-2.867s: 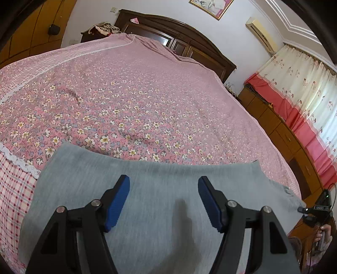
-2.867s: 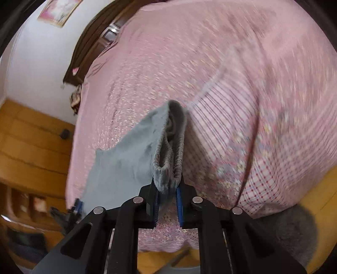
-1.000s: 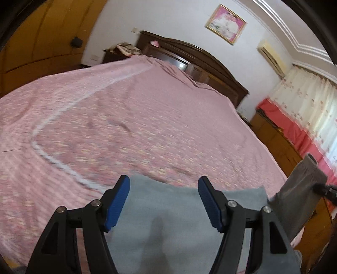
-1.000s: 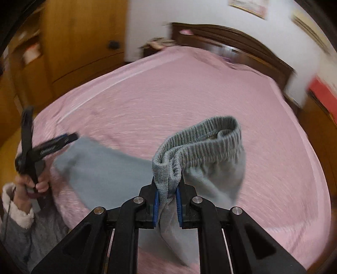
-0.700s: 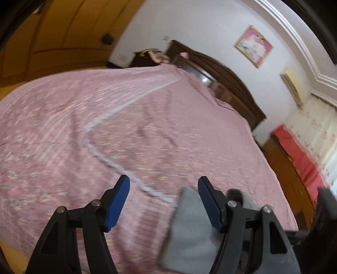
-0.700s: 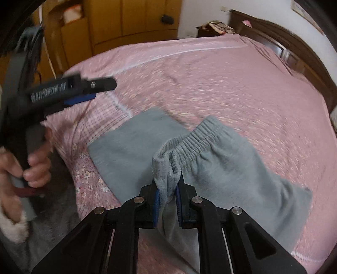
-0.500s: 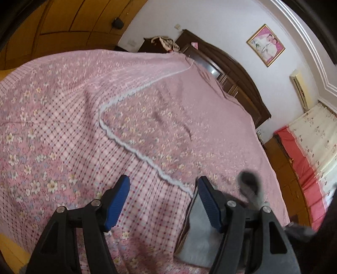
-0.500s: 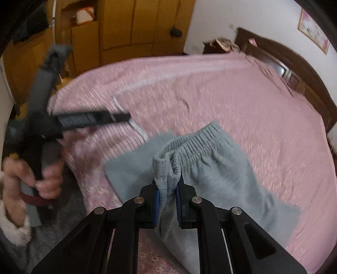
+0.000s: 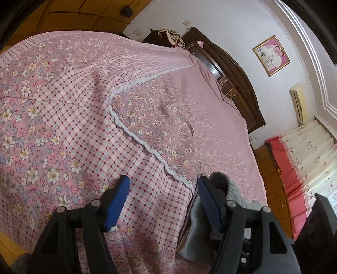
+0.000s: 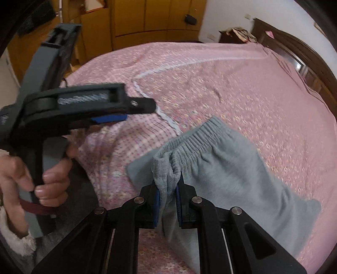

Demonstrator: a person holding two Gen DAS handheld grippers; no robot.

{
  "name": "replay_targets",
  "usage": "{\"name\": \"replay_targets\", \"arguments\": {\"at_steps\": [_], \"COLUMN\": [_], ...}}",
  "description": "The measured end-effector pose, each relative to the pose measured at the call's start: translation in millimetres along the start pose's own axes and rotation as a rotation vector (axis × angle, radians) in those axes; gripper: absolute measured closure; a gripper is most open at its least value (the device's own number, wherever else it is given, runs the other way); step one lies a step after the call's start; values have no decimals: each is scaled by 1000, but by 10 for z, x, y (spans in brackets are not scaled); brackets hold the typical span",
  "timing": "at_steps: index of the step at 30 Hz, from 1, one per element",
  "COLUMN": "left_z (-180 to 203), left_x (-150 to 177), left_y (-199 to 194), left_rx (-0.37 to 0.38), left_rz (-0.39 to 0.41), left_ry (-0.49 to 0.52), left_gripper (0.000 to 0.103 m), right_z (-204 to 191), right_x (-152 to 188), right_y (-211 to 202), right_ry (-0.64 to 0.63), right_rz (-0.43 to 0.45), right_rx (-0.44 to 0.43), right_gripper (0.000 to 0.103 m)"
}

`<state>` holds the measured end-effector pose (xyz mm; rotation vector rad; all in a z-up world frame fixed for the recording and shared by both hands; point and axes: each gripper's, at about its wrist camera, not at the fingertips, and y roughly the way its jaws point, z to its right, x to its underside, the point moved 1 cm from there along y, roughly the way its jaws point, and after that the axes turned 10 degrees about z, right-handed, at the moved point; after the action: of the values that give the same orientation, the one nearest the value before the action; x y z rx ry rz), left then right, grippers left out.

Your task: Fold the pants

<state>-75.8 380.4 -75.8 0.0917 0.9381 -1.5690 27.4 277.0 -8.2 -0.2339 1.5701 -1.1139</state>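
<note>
Grey sweatpants (image 10: pixel 227 168) lie folded over on the pink floral bedspread (image 10: pixel 242 88), elastic waistband (image 10: pixel 195 137) up front. My right gripper (image 10: pixel 167 189) is shut on a bunched part of the waistband. In the left wrist view the pants (image 9: pixel 195 227) show only as a grey edge behind the right finger. My left gripper (image 9: pixel 162 202) stands open above the checked part of the bedspread (image 9: pixel 84 126), nothing between its blue pads. In the right wrist view the left gripper (image 10: pixel 109 119) is to the left of the pants, held by a hand (image 10: pixel 42 179).
The bed's corner drops off at the lower left (image 9: pixel 12 238) toward a wooden floor. A dark headboard (image 9: pixel 227 69) stands at the far end, wooden wardrobes (image 10: pixel 147 19) on the left, a curtain (image 9: pixel 305 151) on the right.
The right gripper has carried the waistband over and down onto the lower part of the pants. The left gripper has swung left off the pants, over the checked bedspread, still open.
</note>
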Motion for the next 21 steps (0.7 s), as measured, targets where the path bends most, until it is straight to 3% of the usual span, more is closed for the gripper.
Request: {"name": "replay_targets", "arguments": {"at_steps": [6,7,8,9,11,14,18,21], "left_z": [11,-2,2,-10,-26,84,834,1327], "left_x": [-11,-17,-47,-49,-44,-47,94,383], "left_y": [-44,-42,-27,-31,-52,-224,-474,-256], "left_rx": [2,1,0,0,-1,65,165,240], "left_rz": [-4,-6,-7,-5,1,79,116,42], "left_ry": [-5,-7,-9,-13,-16,-38,223,378], "left_gripper": [33,33,33,33,33,35,34,34], "right_z": [-114,-124,-122,-112,5,505,1526,2176], "right_x": [-36,-32,-32,-46,-59,78,636,1099], "right_y": [277,285,252,163,-68,-512,-1101,-1340], "right_ry": [-18,-10,5,41,113,291,547,693], "right_rz": [-71,-69,-54,-16,84,195,221,233], "right_rx": [21,7,-25,-112,-226,-370,-337,-332], "right_gripper": [86,79,65,59,55,55,47,37]}}
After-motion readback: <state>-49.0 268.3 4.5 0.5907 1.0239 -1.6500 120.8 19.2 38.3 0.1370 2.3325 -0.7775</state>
